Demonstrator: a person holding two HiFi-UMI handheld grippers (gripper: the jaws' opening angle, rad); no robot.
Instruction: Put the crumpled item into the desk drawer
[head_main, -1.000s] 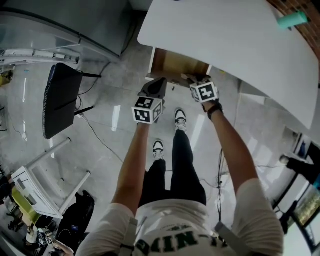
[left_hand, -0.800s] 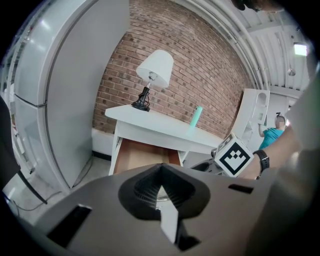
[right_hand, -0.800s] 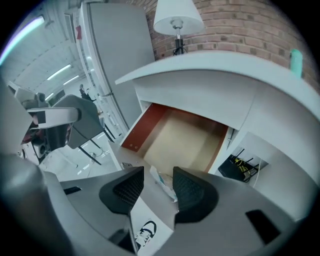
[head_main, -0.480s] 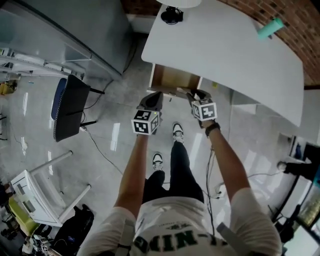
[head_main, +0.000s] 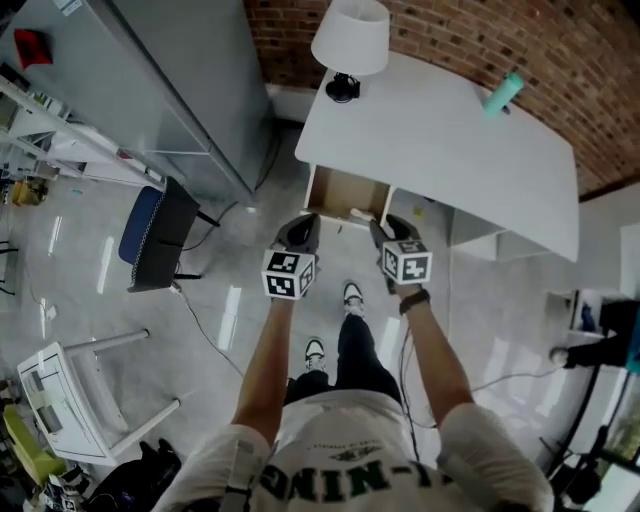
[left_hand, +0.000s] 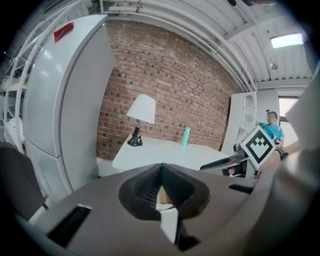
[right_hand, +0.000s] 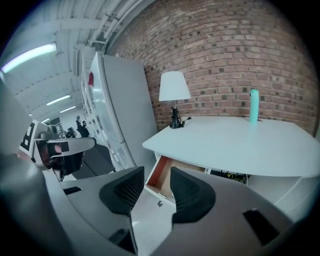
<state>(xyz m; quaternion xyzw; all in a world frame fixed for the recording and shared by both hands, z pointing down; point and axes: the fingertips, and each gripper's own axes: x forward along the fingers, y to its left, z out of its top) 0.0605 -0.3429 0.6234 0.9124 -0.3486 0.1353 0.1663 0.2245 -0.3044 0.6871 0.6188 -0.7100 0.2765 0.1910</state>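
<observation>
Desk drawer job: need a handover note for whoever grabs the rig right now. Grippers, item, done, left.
Left gripper: jaws shut, nothing bulky between them; only a pale sliver at the tips that I can't identify.
Right gripper: jaws apart, empty, aimed at the drawer.
Drawer: pulled open under the white desk; the visible part looks bare.
Crumpled item: not seen in any view. The desk top carries only a lamp and a teal bottle.
Done: drawer open.
Left: locate the item; if it isn't in the drawer, put it in.

drawer (head_main: 345, 193): rear part hidden under worktop (head_main: 450, 140), head view. pale sliver (left_hand: 163, 199) between jaws of left hand-held gripper (left_hand: 161, 176): too small to identify.
</observation>
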